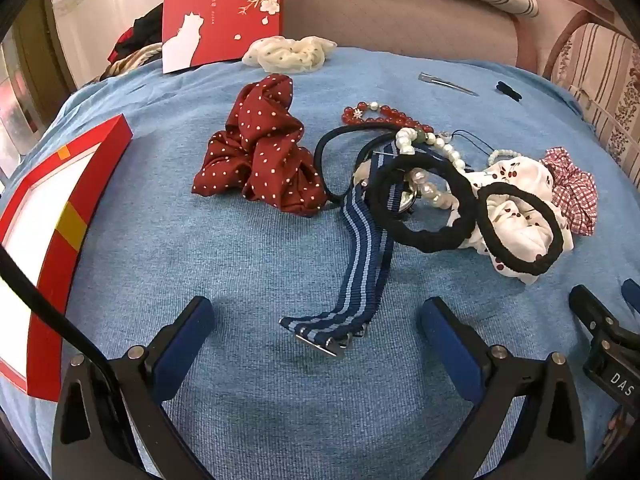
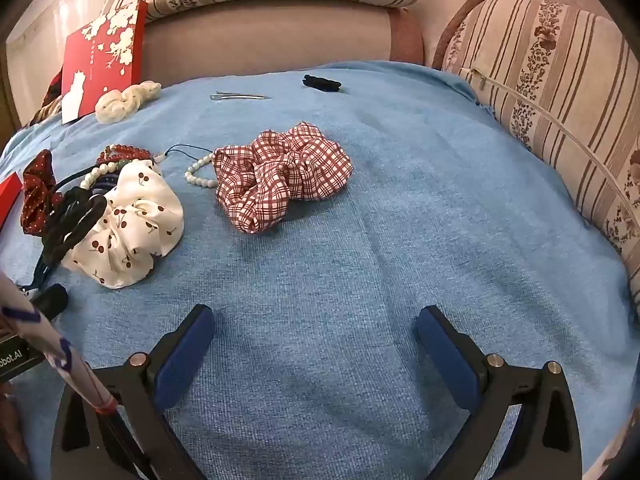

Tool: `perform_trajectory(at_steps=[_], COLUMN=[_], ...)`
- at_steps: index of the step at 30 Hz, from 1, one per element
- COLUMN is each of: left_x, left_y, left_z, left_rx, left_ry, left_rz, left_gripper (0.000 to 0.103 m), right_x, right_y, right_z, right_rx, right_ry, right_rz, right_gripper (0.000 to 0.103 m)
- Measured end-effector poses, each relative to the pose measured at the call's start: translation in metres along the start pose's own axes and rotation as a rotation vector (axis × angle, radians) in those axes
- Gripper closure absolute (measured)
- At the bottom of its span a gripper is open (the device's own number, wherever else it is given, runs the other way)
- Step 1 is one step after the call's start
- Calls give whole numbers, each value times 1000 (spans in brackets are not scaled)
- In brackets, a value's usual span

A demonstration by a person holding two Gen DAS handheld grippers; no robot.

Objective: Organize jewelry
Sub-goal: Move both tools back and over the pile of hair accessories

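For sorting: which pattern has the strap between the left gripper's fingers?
Navy with light-blue stripes; the watch strap shows best in left wrist view.

A blue cloth [image 2: 400, 208] carries scrunchies [image 2: 280, 172], bracelets [image 1: 384, 114] and a striped strap [image 1: 356, 264].

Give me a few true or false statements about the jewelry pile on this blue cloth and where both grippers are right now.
1. Both the left gripper and the right gripper are open and empty. True.
2. The striped watch strap is clamped in the left gripper. False: it lies on the blue cloth between the open fingers.
3. The red plaid scrunchie lies beside the cherry-print scrunchie. True.
4. The silver hair clip sits inside the red box. False: it lies on the cloth at the far side.
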State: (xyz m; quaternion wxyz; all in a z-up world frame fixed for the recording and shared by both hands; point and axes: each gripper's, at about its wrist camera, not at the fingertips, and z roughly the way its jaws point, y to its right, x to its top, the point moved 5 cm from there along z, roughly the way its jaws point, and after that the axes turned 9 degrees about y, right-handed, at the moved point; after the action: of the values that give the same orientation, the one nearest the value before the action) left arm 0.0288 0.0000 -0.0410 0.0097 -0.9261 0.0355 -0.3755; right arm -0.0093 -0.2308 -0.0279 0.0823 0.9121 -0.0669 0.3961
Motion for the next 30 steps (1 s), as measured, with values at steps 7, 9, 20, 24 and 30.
perform_trajectory(at_steps=[7, 9, 20, 24, 30], left_x=[-2, -3, -20, -31, -52], left_y=[1, 0, -6, -5, -9], left_z=[-4, -7, -28, -41, -63], left_rx=[13, 20, 16, 10, -1], left_ry=[7, 11, 7, -22, -35], left_rz=[3, 6, -38, -34, -22], left_gripper=[0, 0, 0, 0, 0], right_x=[-2, -1, -6, -7, -9], right_y=[4, 7, 2, -1, -3], right_z=[3, 5, -1, -1, -11], right_rx=[14, 18, 49, 45, 9], right_ry=[-4, -7, -52, -57, -30], right_rz=[14, 18, 36, 16, -2], right_gripper=[0, 0, 0, 0, 0])
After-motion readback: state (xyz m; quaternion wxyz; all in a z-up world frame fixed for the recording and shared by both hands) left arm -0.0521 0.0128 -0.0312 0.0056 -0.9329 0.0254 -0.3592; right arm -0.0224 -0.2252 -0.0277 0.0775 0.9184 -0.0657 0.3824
